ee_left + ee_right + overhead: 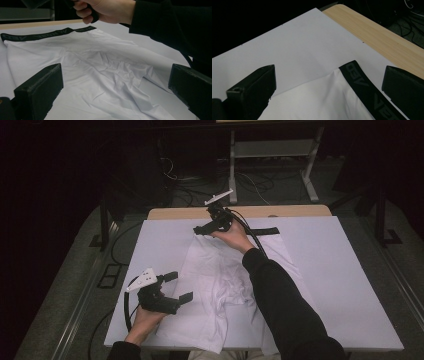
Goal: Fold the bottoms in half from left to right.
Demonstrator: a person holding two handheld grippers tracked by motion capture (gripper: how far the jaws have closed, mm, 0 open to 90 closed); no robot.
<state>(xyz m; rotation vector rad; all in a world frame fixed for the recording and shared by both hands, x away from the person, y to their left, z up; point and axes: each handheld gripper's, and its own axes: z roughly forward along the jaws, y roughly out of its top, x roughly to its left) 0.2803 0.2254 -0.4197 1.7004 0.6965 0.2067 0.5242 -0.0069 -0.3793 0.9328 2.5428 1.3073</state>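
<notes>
White underwear (220, 280) with a black waistband (265, 230) lies crumpled in the middle of the white-covered table (345, 285). My right gripper (202, 229) hovers open at the garment's far left corner. In the right gripper view, the waistband's end (362, 82) and the white cloth (319, 102) lie between the spread jaws of that gripper (328, 85). My left gripper (179, 286) is open and empty at the garment's near left side. In the left gripper view, that gripper (115, 87) faces the wrinkled cloth (107, 72) and the waistband (37, 35), with the other hand (110, 10) beyond.
A strip of bare wooden tabletop (300, 210) runs along the far edge. Behind it stand a metal frame (272, 150) and loose cables (250, 182) on the dark floor. My right sleeve (285, 305) crosses over the garment's right half.
</notes>
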